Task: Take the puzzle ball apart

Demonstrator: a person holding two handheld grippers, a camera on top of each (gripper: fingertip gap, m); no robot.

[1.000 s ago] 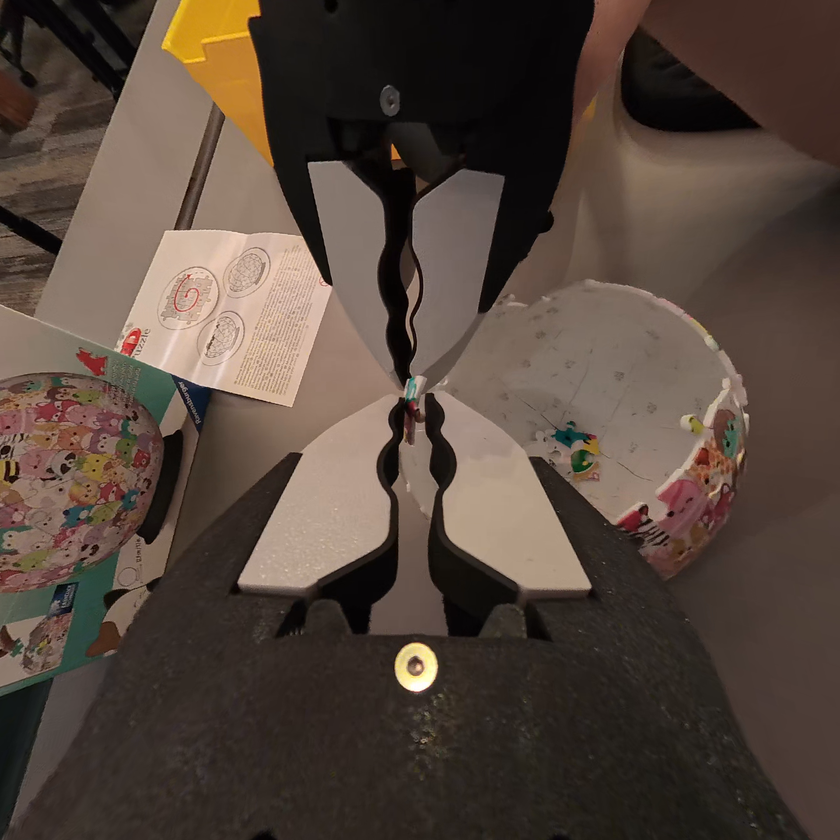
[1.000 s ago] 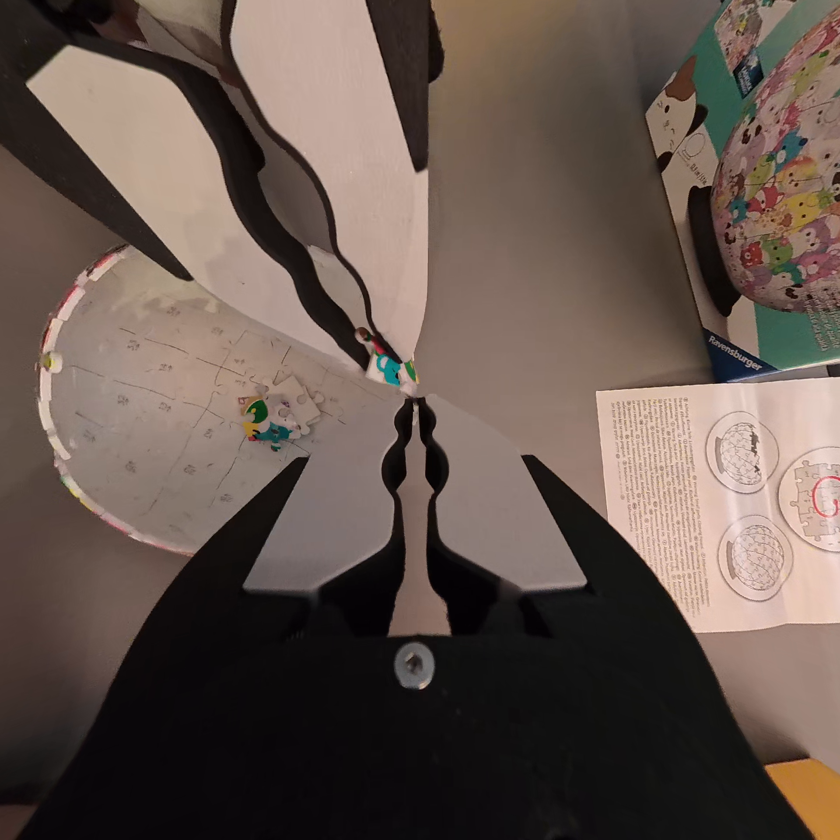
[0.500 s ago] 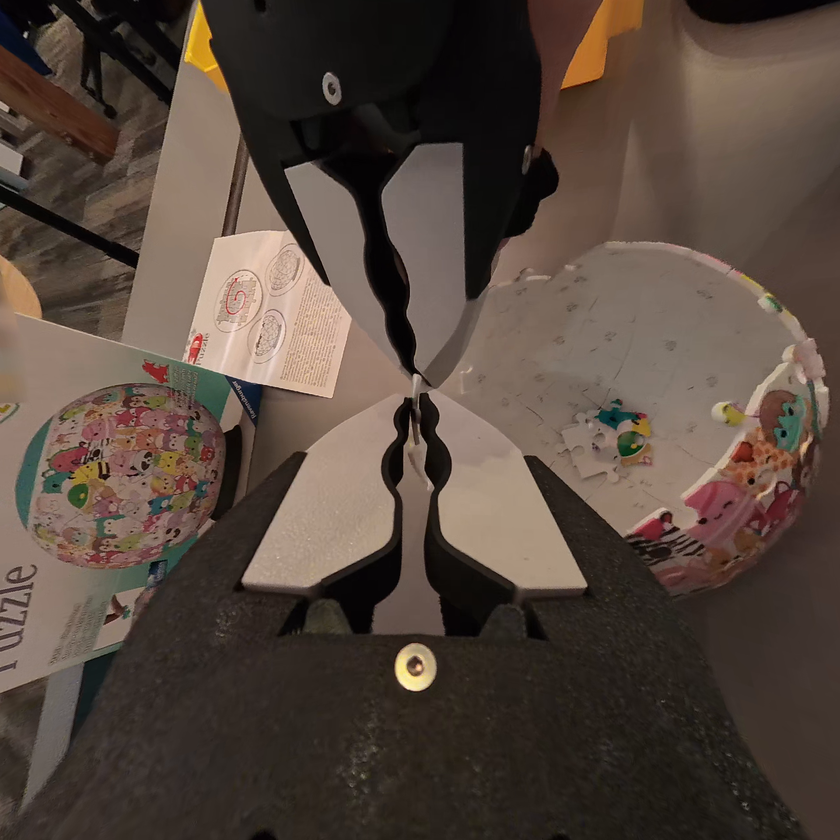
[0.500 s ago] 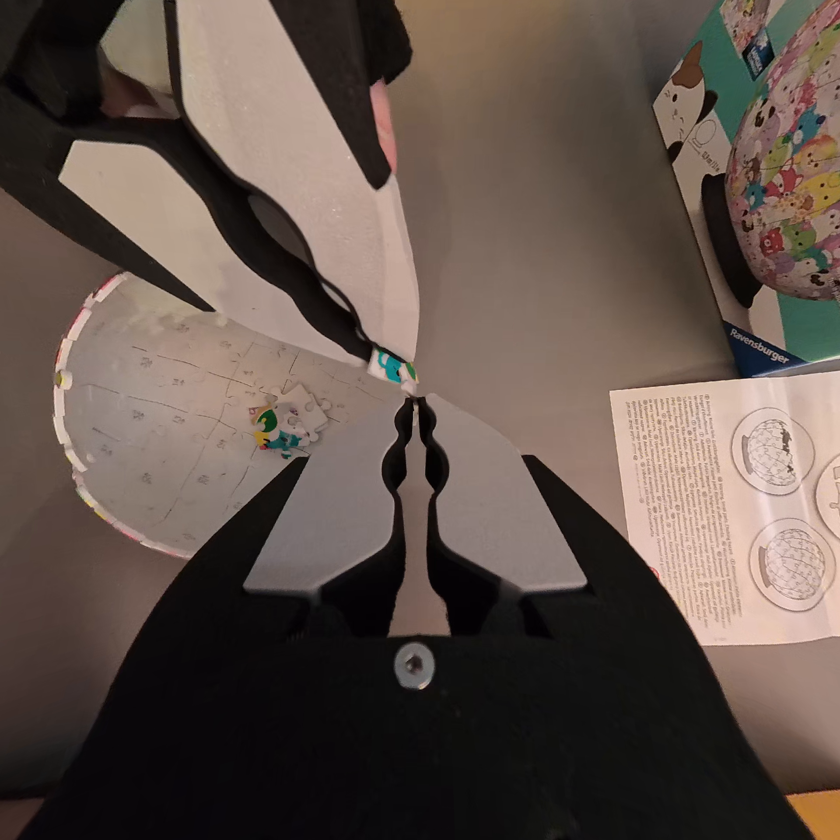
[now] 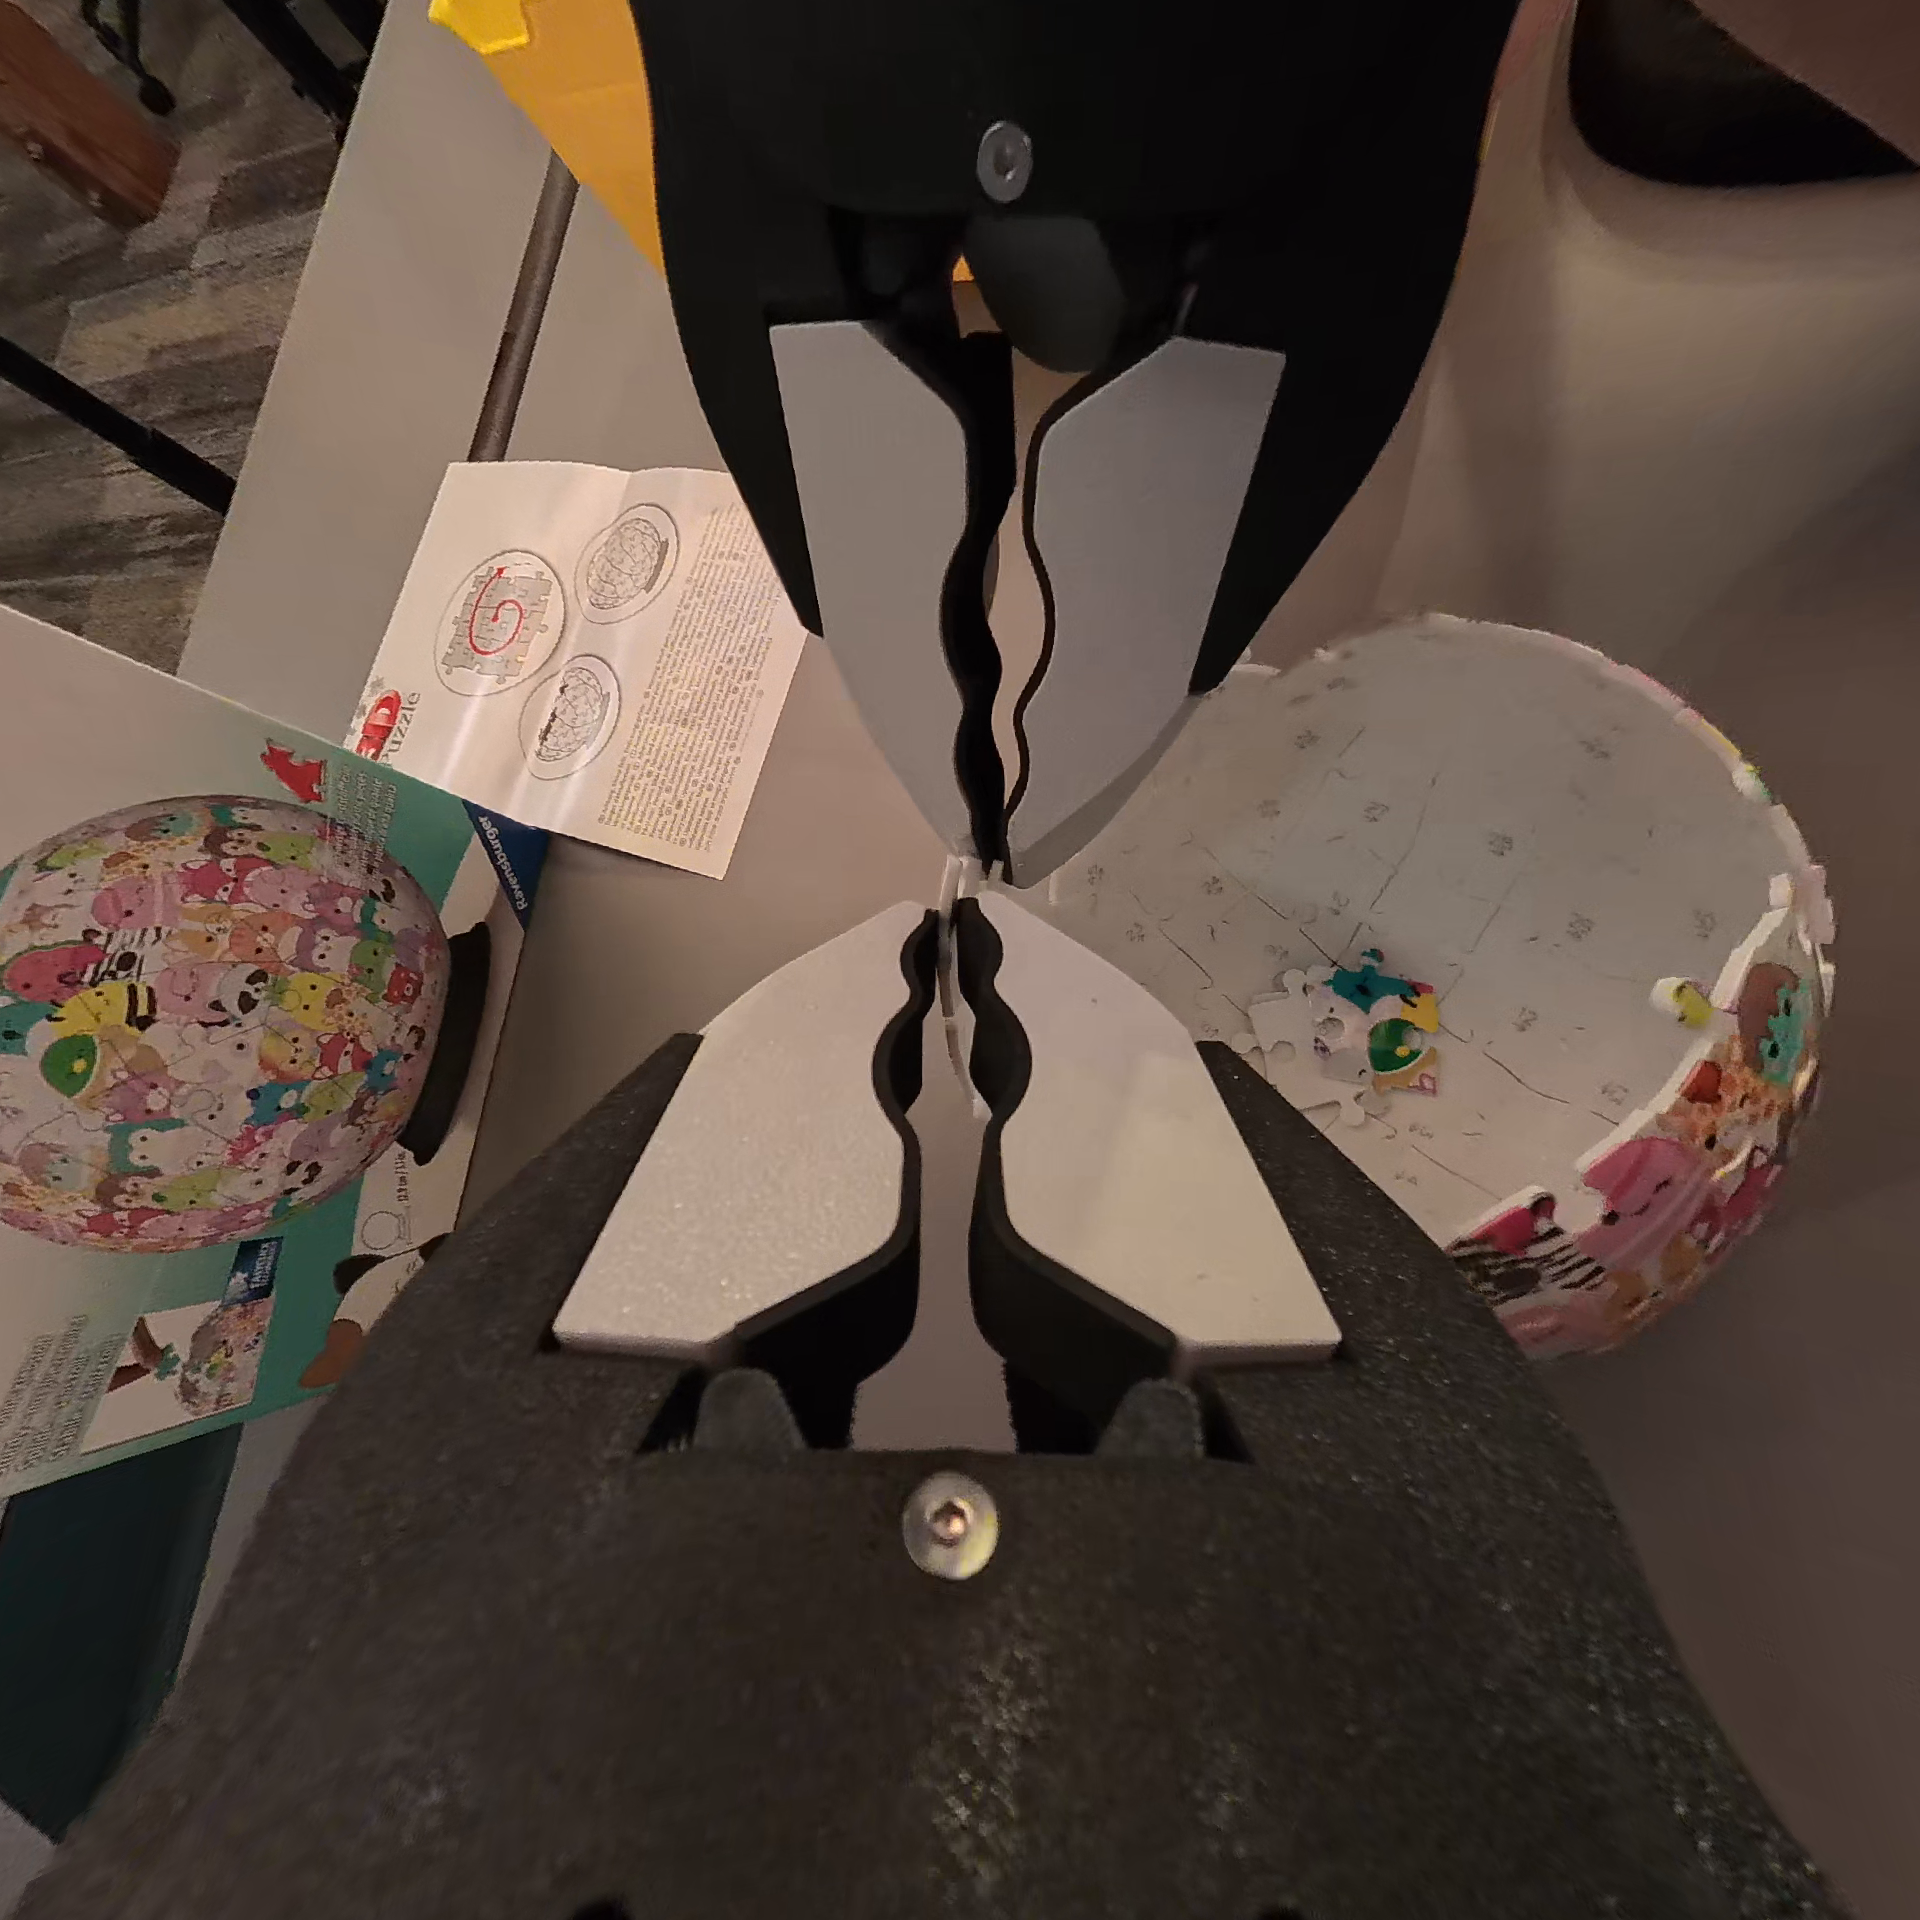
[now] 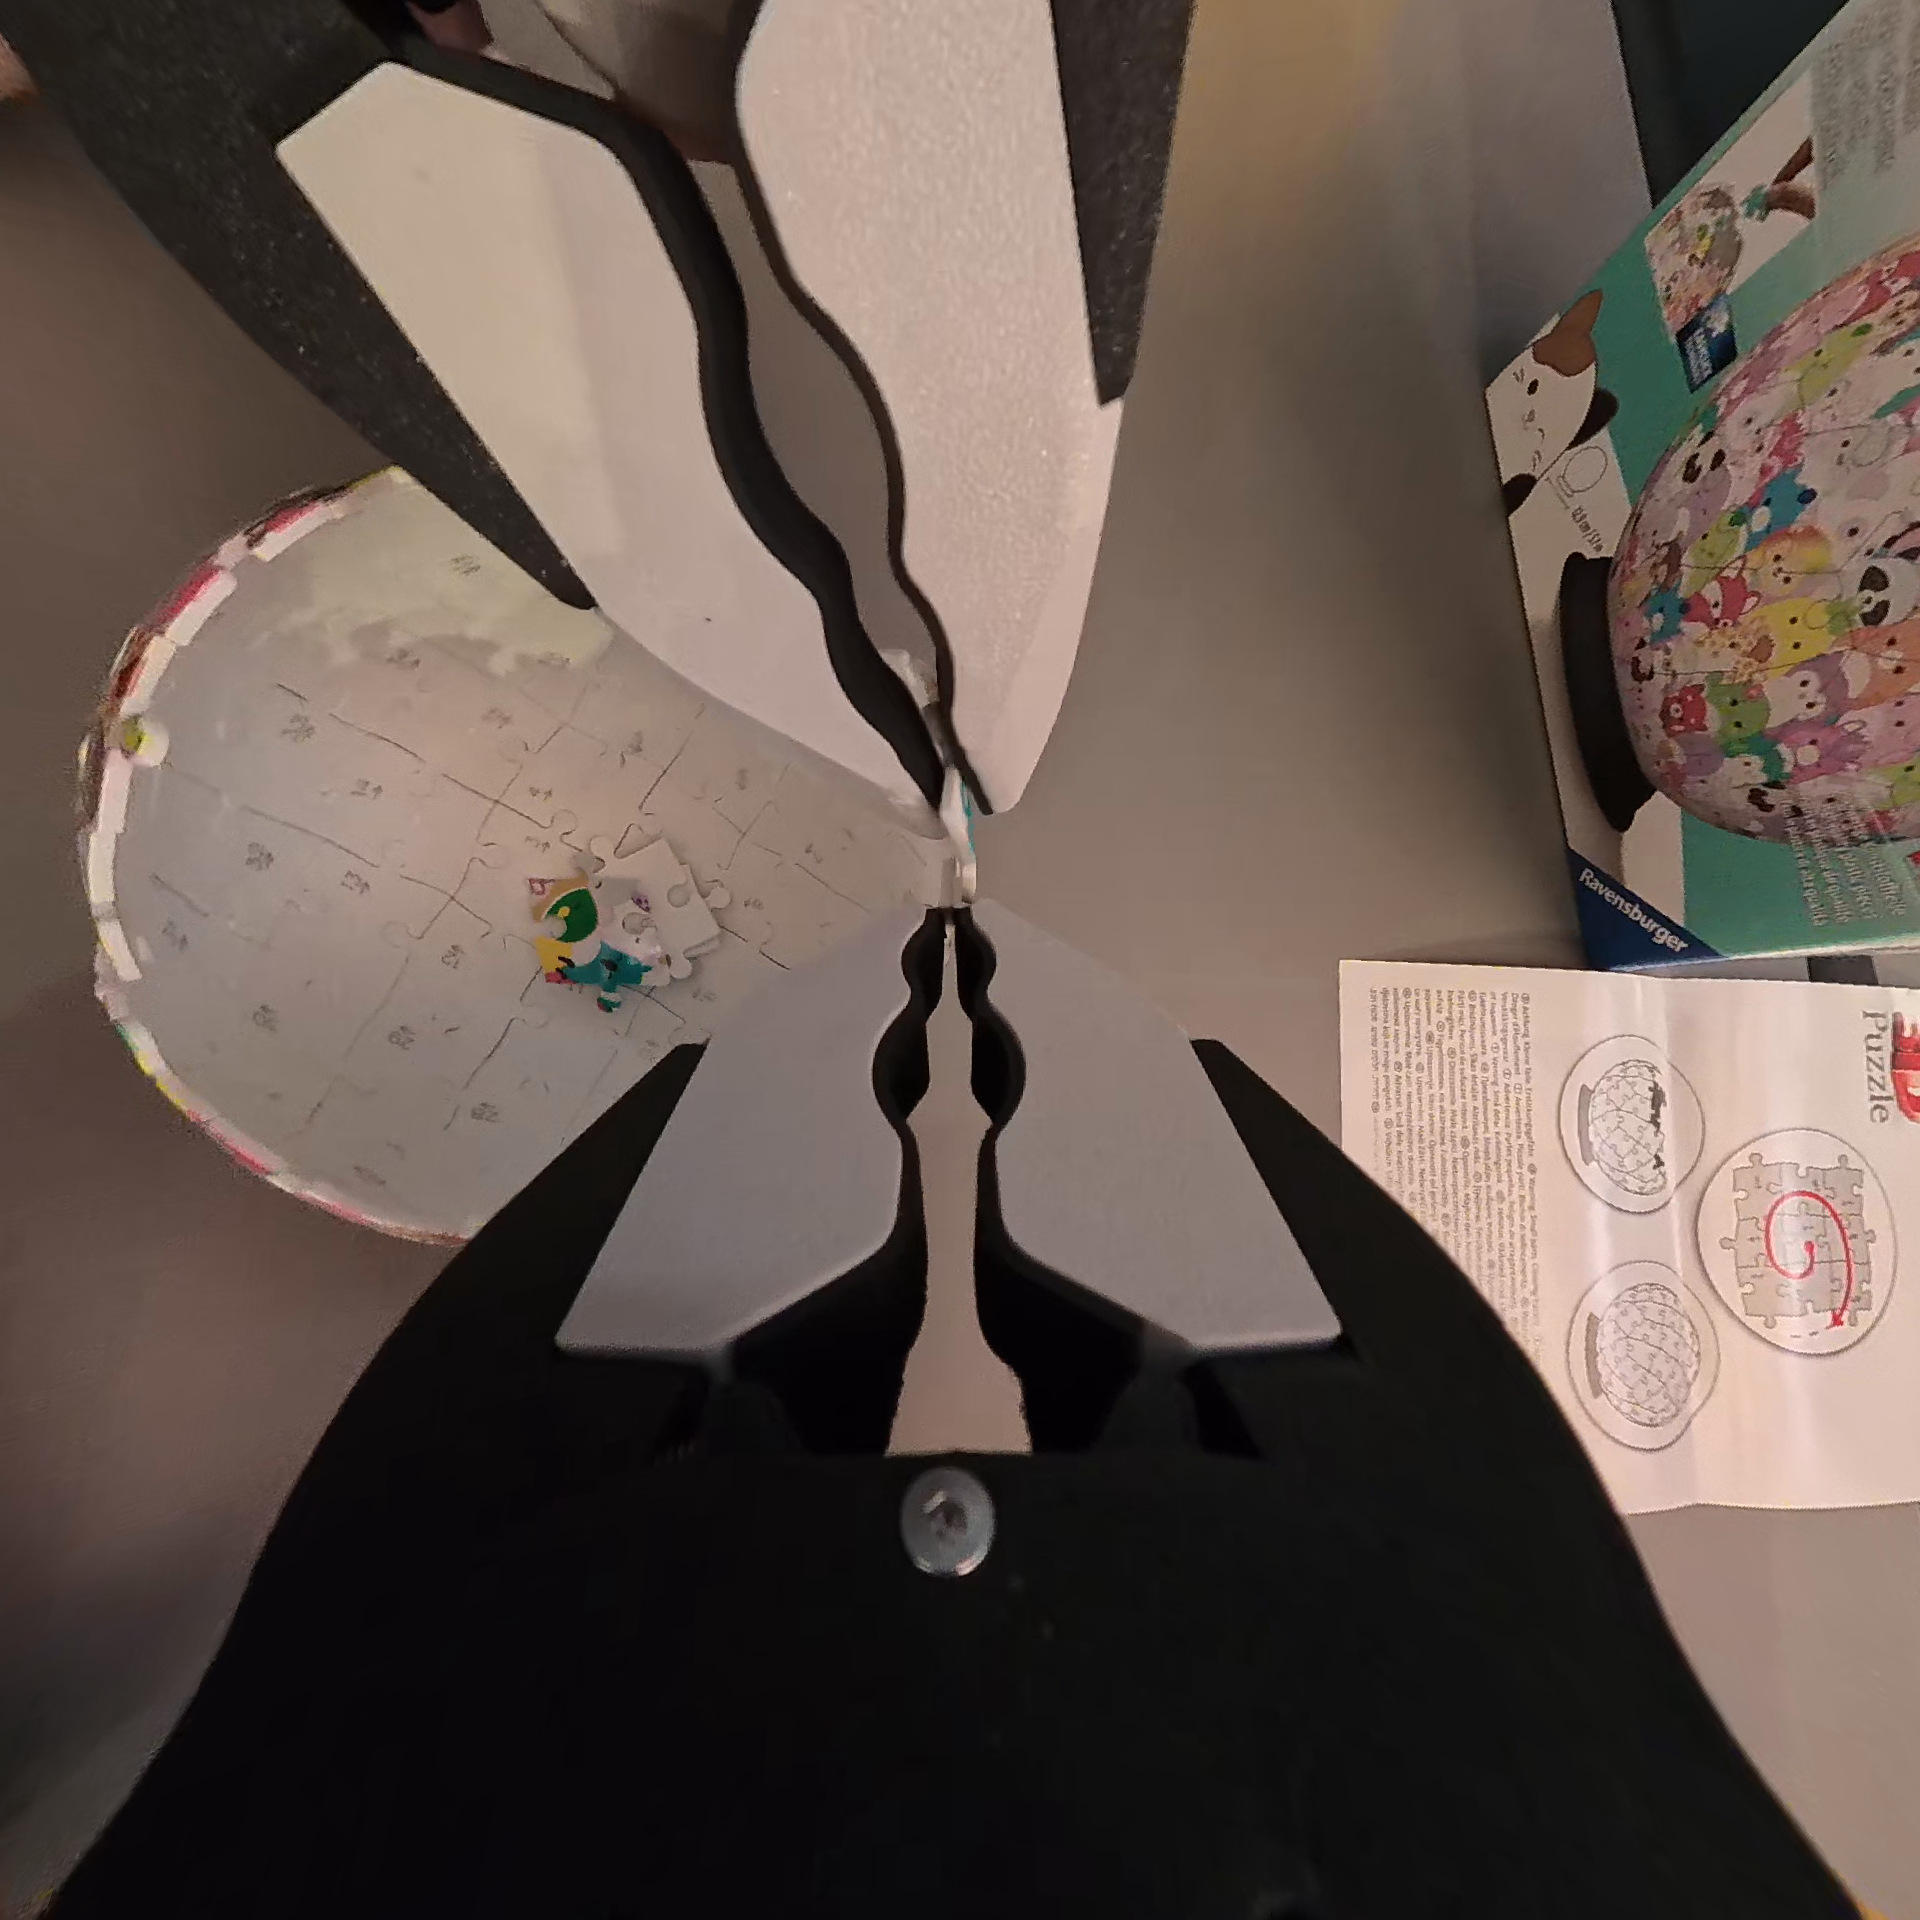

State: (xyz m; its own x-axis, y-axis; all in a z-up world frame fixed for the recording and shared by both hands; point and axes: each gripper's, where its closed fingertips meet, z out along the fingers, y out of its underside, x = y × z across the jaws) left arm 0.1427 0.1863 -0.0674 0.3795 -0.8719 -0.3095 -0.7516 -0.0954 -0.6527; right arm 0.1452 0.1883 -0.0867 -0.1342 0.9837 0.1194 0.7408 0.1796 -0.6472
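White-lined half puzzle ball (image 5: pixel 1507 935), loose pieces inside; both hand-held grippers clamp piece (image 5: pixel 948 977).

At your nine o'clock in the left wrist view lies the puzzle box (image 5: pixel 197 1049), teal and white, picturing a colourful ball. Just beyond it, toward ten o'clock, the folded instruction leaflet (image 5: pixel 592 665) lies flat on the grey table (image 5: pixel 1662 436), one corner overlapping the box. A yellow bin (image 5: pixel 582 114) sits at eleven o'clock.
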